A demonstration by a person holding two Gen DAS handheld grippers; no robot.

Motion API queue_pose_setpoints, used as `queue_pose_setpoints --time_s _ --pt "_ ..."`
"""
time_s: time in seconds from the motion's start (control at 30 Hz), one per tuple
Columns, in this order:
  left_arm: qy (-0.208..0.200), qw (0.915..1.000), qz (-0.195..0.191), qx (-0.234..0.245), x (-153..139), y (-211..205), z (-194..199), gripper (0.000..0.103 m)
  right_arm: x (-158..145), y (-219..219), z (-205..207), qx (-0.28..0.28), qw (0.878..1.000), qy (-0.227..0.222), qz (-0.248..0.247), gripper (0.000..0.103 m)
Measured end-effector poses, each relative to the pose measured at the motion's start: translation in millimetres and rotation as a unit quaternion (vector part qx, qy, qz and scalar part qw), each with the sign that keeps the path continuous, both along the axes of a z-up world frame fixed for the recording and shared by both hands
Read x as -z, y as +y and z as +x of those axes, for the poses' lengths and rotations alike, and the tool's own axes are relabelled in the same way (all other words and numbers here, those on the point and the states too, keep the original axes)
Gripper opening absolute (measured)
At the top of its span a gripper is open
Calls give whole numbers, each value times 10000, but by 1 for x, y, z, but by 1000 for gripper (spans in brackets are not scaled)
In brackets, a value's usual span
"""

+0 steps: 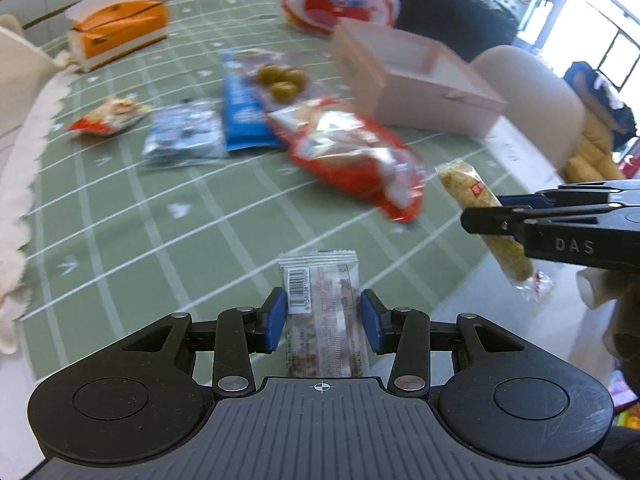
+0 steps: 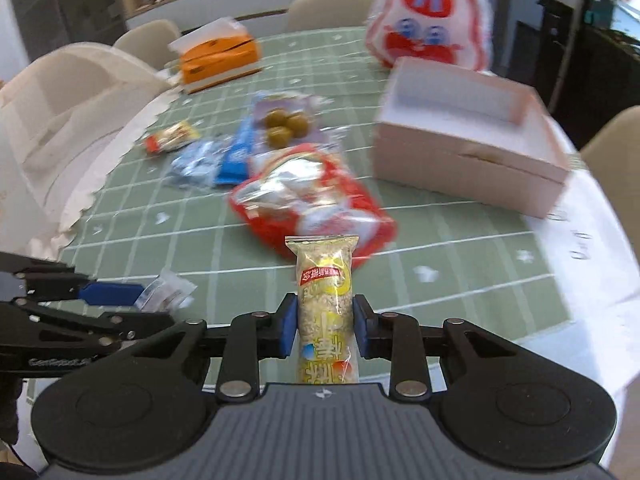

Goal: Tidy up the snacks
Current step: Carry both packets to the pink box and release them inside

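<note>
Left gripper (image 1: 323, 320) clamped on a small wrapped bar (image 1: 320, 304); right gripper (image 2: 325, 326) clamped mid-length on an oat bar (image 2: 325, 300), both held above the table (image 1: 120, 208). Light, crinkly, slippery wrappers: grip the firm middle. Pink box (image 2: 472, 160) beyond.

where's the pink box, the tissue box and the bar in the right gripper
pink box (image 2: 460, 176), right wrist view, front wall
tissue box (image 1: 120, 36), left wrist view, orange side
bar (image 2: 325, 280), right wrist view, label above the fingers
</note>
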State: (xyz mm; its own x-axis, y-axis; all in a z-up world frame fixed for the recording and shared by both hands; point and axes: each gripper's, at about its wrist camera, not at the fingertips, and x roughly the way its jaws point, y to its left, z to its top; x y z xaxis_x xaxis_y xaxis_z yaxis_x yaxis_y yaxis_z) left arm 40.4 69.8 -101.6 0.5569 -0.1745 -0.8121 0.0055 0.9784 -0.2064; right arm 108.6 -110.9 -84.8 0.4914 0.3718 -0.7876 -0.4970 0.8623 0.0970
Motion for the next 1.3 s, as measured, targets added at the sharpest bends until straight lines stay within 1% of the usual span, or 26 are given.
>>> queue_pose_setpoints --time_s 0.1,0.17,0.27,0.37,0.4,0.47,0.5,0.57,0.63,0.7,0.77,0.83,0.9,0.93,1.0,1.1,1.13,1.17,1.23,1.3 --pt "-48 9997 -81 233 -17 -24 19 46 -11 -29 9 246 9996 -67 150 29" --pt "-203 9990 -141 370 -35 -37 37 46 -25 -49 22 409 9987 -148 280 29" --pt "-742 9956 -158 552 -79 -56 80 46 -65 -74 51 541 9956 -582 504 29" --pt "-1341 9889 -56 636 -122 -74 123 46 -118 -91 88 614 9883 -1209 692 29" --pt "-1523 9862 -2 646 -133 -81 137 46 -132 -96 102 642 9859 -1341 763 29" --pt "-1743 9827 68 623 -147 -93 164 46 -154 -105 131 640 9817 -1539 918 29" --pt "-1767 9823 37 618 -149 -96 176 46 -161 -108 144 635 9802 -1631 923 29" --pt "-1710 9835 -172 564 -145 -100 206 46 -164 -113 171 659 9792 -1726 834 29" --pt "-1590 9855 -418 411 -130 -101 235 46 -155 -117 200 661 9821 -1545 847 29" --pt "-1358 9886 -636 113 -102 -95 265 46 -133 -120 231 658 9871 -1178 865 29" --pt "-1052 9922 -653 -117 -71 -92 289 46 -104 -119 255 678 9914 -826 762 29" --pt "-835 9935 -745 -200 -40 -87 305 46 -70 -115 269 662 9946 -521 611 29" --pt "-675 9931 -921 -250 -19 -79 310 46 -40 -105 276 586 9967 -243 503 29" --pt "-595 9935 -919 -297 -13 -76 311 47 -27 -102 280 536 9974 -119 463 29" --pt "-484 9946 -841 -366 -6 -72 312 46 -7 -89 286 403 9986 24 349 29" --pt "-576 9926 -969 -445 -5 -60 307 46 10 -72 286 181 9996 115 177 31" --pt "-625 9918 -1019 -451 -7 -56 304 46 14 -67 287 147 9996 166 163 36" --pt "-666 9912 -1057 -439 -13 -52 298 46 14 -62 287 122 9996 182 155 42" --pt "-790 9900 -1084 -444 -22 -34 285 46 14 -53 283 115 9999 68 59 48" --pt "-944 9894 -952 -564 -34 -16 268 46 10 -44 277 82 9999 -114 -27 48"
